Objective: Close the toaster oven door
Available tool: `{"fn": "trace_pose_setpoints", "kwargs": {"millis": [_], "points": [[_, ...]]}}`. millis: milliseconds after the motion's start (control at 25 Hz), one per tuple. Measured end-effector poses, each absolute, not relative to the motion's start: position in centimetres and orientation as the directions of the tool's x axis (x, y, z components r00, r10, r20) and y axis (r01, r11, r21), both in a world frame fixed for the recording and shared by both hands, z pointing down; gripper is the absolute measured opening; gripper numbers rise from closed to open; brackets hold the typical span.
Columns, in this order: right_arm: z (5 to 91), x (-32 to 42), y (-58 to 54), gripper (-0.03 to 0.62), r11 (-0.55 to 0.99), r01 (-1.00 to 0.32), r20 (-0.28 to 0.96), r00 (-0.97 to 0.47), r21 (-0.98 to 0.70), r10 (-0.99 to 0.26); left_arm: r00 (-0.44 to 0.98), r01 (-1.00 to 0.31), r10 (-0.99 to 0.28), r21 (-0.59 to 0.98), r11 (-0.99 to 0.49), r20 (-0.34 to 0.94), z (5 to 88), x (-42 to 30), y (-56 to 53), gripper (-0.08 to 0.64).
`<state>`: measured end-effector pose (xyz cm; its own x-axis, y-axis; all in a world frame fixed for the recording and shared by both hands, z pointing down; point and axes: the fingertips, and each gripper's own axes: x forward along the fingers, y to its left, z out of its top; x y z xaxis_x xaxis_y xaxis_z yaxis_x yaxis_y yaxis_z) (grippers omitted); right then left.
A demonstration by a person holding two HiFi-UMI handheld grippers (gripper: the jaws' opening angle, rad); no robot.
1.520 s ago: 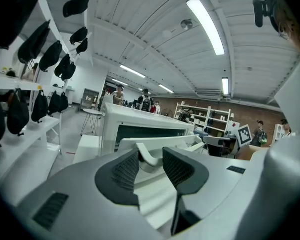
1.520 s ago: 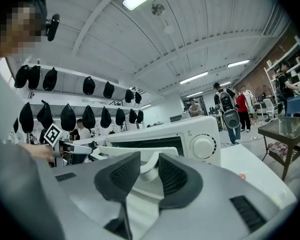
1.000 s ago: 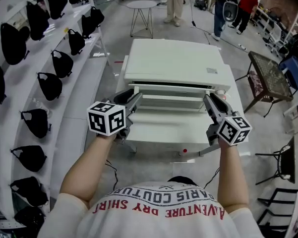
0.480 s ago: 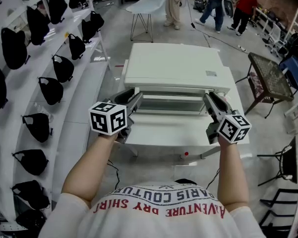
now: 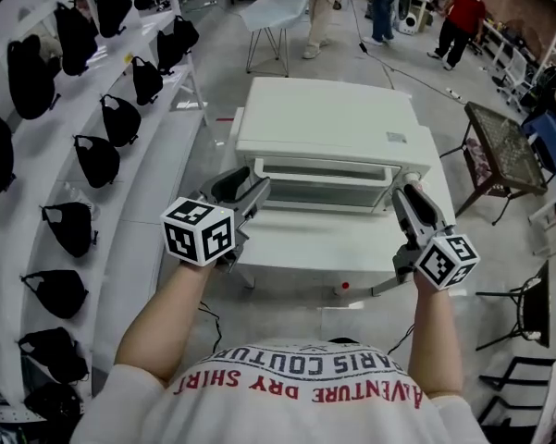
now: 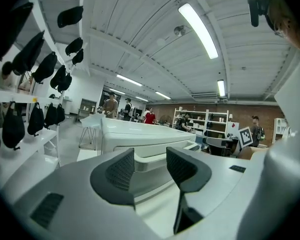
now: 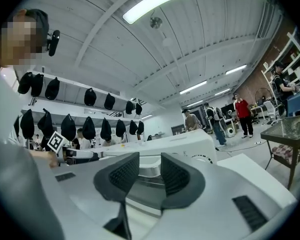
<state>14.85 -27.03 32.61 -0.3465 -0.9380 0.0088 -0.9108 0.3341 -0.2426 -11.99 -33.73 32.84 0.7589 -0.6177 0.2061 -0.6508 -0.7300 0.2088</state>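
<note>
Left hand-held gripper, ribbed jaws opening empty, faces boxy white toaster oven.

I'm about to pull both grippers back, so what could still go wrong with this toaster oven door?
1. A dark line along the top of the toaster oven door may be a gap; if unlatched, the door could drop open.
2. The left gripper and right gripper, jaws opening with nothing between them, sit near its lower corners, so a falling door could strike them.
</note>
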Motion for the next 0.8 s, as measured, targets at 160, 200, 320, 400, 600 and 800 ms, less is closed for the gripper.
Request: {"fn": "trace_pose_setpoints", "kwargs": {"millis": [160, 200, 320, 400, 600, 800], "points": [[33.0, 14.0, -24.2, 0.084, 0.347, -0.903, 0.040, -0.368, -0.254, -0.929, 0.791, -0.611, -0.580, 0.213, -0.763, 0.193, 32.9, -11.5, -30.7, 0.202], [33.3, 13.6, -23.5, 0.077, 0.358, -0.898, 0.049, -0.382, -0.256, -0.923, 0.800, -0.600, -0.569, 0.224, -0.768, 0.190, 33.2, -11.2, -29.9, 0.201], [34.0, 11.8, -21.5, 0.052, 0.404, -0.879, 0.077, -0.434, -0.253, -0.897, 0.833, -0.553, -0.521, 0.283, -0.784, 0.186, 34.3, -10.1, -27.4, 0.152], [34.3, 10.3, -20.4, 0.048, 0.439, -0.862, 0.082, -0.472, -0.252, -0.878, 0.850, -0.526, -0.491, 0.309, -0.792, 0.188, 35.0, -9.3, -25.8, 0.121], [34.9, 7.7, -18.2, 0.037, 0.497, -0.825, 0.091, -0.536, -0.270, -0.839, 0.888, -0.459, -0.417, 0.348, -0.818, 0.193, 36.3, -7.3, -22.5, 0.068], [34.6, 6.4, -17.3, 0.029, 0.532, -0.808, 0.079, -0.565, -0.252, -0.821, 0.913, -0.408, -0.379, 0.357, -0.840, 0.154, 35.6, -7.0, -20.7, 0.042]]}}
